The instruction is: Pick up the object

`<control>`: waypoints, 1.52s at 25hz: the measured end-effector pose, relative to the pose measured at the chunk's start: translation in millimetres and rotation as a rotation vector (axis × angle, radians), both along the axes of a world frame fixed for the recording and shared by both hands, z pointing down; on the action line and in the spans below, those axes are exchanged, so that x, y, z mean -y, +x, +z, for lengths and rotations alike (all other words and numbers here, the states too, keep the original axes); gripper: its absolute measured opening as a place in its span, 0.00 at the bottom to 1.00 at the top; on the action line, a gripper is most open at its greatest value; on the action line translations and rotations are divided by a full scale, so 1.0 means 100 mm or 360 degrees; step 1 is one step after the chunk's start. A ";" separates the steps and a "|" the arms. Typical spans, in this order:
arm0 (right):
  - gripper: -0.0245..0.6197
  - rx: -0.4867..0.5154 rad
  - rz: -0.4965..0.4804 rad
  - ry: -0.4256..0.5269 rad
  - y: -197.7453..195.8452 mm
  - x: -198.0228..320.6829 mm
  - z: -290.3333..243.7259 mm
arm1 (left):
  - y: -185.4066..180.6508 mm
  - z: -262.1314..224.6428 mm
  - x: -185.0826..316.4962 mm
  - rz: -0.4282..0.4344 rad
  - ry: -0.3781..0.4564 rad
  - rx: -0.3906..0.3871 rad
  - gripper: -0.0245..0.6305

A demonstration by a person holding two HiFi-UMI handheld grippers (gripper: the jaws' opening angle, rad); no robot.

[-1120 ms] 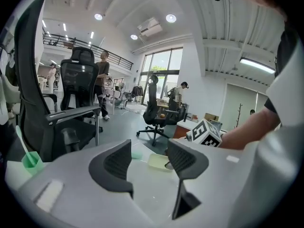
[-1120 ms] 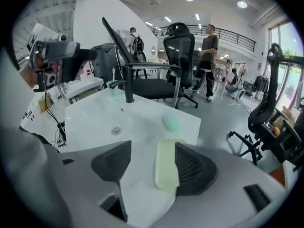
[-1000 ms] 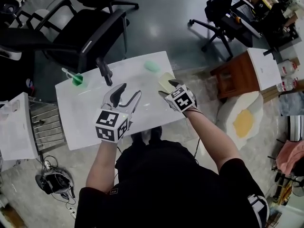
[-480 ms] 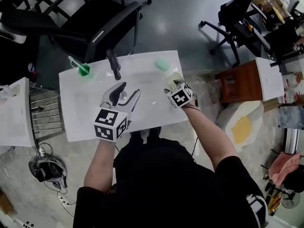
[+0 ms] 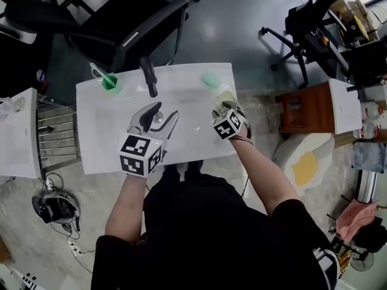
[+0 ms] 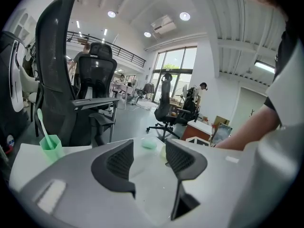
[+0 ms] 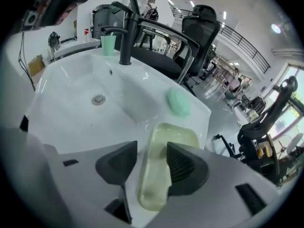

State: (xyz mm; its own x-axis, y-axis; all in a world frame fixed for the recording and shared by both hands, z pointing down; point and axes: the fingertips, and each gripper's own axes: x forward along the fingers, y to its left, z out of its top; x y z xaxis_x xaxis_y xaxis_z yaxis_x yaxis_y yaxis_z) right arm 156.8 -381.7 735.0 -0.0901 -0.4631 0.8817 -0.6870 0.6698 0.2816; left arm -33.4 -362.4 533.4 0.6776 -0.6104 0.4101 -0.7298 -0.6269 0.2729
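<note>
The pale yellow-green plastic soap dish is set on the white ceramic washbasin, to the right of its black faucet. The dish's left wall is straddled by the closing jaws of the right gripper, with a gap still visible. The left gripper, on the near side of the faucet, is also closing, with nothing between its jaws.

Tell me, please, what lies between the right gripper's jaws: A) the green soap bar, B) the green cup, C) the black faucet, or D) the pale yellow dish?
D: the right gripper view shows the pale yellow dish lying between the closing jaws of the right gripper.
</note>
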 end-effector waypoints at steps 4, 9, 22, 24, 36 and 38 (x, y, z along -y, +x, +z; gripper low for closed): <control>0.28 0.0013 -0.0028 -0.0028 -0.02 -0.01 -0.03 | 0.01 -0.06 0.00 -0.0005 0.0016 -0.0005 0.37; 0.19 0.0059 0.0001 -0.0046 0.01 0.00 -0.09 | -0.03 -0.15 0.01 -0.0020 0.0047 -0.0002 0.36; 0.12 0.0201 0.0027 0.0039 -0.03 0.05 -0.51 | 0.02 -0.32 0.05 0.0039 0.0104 -0.0003 0.34; 0.12 0.0230 0.0050 0.0067 -0.03 0.06 -0.60 | 0.04 -0.34 0.07 0.0060 0.0109 -0.0004 0.34; 0.12 0.0478 0.0284 0.0289 -0.01 0.02 -1.28 | 0.03 -0.42 0.25 0.0218 0.0146 -0.0012 0.33; 0.12 0.0501 0.0303 0.0326 0.03 -0.03 -1.44 | 0.05 -0.47 0.28 0.0241 0.0162 -0.0020 0.32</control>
State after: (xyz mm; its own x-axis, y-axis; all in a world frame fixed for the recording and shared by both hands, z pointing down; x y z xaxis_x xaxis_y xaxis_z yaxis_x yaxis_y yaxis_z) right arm 159.5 -378.9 591.4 -0.2363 -0.6604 0.7128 -0.8669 0.4747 0.1524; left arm -28.8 -390.8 486.5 0.7696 -0.5390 0.3423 -0.6219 -0.7542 0.2106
